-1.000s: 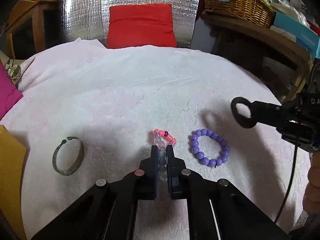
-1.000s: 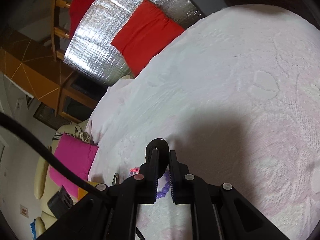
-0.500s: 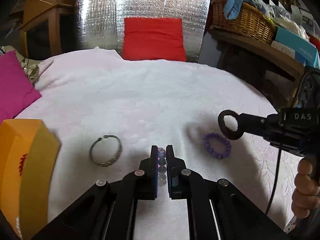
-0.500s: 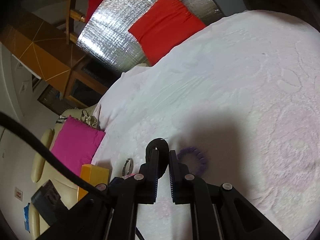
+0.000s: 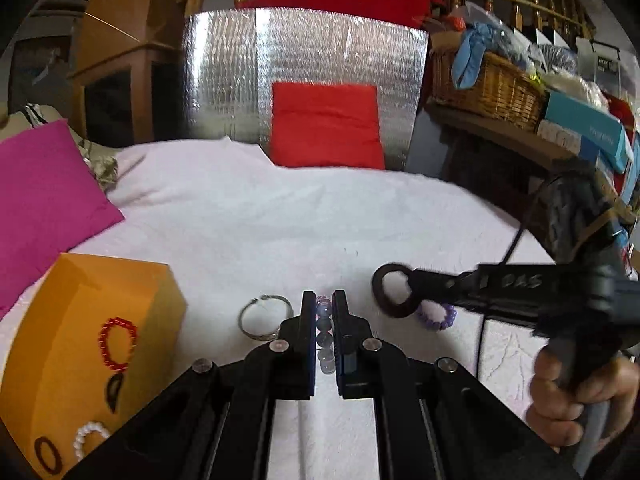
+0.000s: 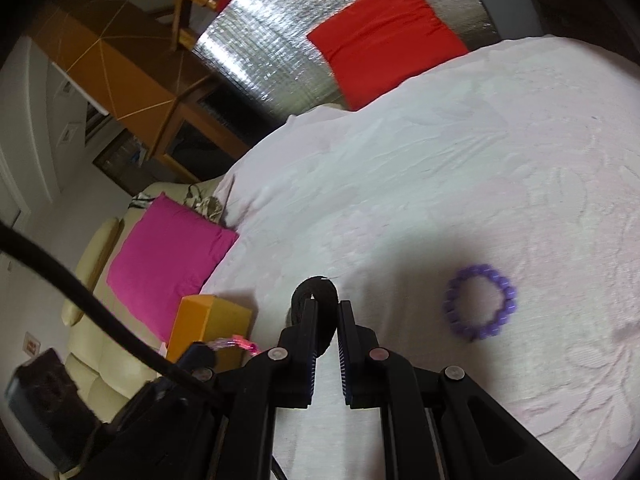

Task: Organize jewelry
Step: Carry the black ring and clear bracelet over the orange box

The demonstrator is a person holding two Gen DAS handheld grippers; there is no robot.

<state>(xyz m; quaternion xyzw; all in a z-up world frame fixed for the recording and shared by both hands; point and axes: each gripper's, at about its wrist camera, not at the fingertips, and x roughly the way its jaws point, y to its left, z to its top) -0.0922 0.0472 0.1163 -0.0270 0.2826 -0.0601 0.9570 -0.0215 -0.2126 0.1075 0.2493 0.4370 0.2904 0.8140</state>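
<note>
My left gripper is shut on a beaded bracelet of pale blue and pink beads and holds it above the white cloth. My right gripper is shut on a black ring bracelet; it also shows in the left wrist view, held in the air to the right. A purple bead bracelet lies on the cloth, partly hidden behind the black ring in the left wrist view. A silver bangle lies on the cloth left of my left gripper. An orange box at the left holds several bracelets.
The white cloth covers a round table. A magenta cushion lies at the left, a red cushion and silver foil panel at the back. A shelf with a wicker basket stands at the right.
My left gripper has lifted the beaded bracelet off the cloth and drawn back, bringing the orange box into view. My right gripper has risen with the black ring.
</note>
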